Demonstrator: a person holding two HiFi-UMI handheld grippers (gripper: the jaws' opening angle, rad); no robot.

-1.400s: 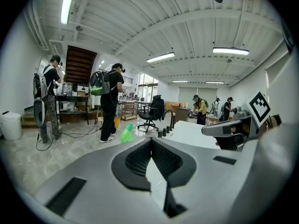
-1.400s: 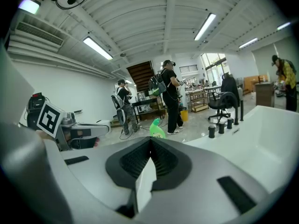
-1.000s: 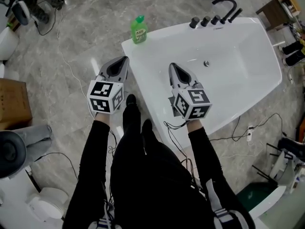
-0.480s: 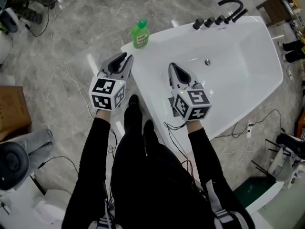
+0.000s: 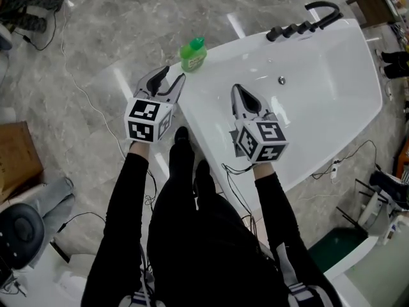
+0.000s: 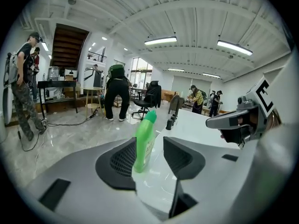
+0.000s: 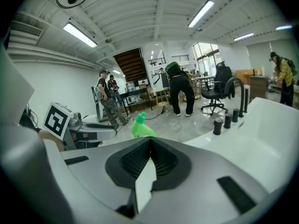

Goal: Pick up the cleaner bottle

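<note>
A green cleaner bottle (image 5: pixel 193 54) stands upright on the near-left corner of the white bathtub's rim (image 5: pixel 217 50). My left gripper (image 5: pixel 169 80) hovers just short of it, and its jaws are opening. In the left gripper view the bottle (image 6: pixel 145 141) shows through the gap beyond the left gripper (image 6: pixel 148 157), and neither pad touches it. My right gripper (image 5: pixel 239 94) hangs over the tub's near edge with its jaws shut and nothing in them. In the right gripper view only the bottle's top (image 7: pixel 141 127) rises above the shut right gripper (image 7: pixel 150 150).
A black faucet with several knobs (image 5: pixel 300 25) lines the tub's far end. Cables (image 5: pixel 89 101) run over the grey marble floor on the left, and a cardboard box (image 5: pixel 16 152) sits at the left edge. People (image 6: pixel 117 94) and an office chair (image 6: pixel 147 99) are farther off.
Both grippers have moved forward and down toward the tub corner and the bottle. The left jaws, shut a second ago, now stand apart. The right jaws stayed shut.
</note>
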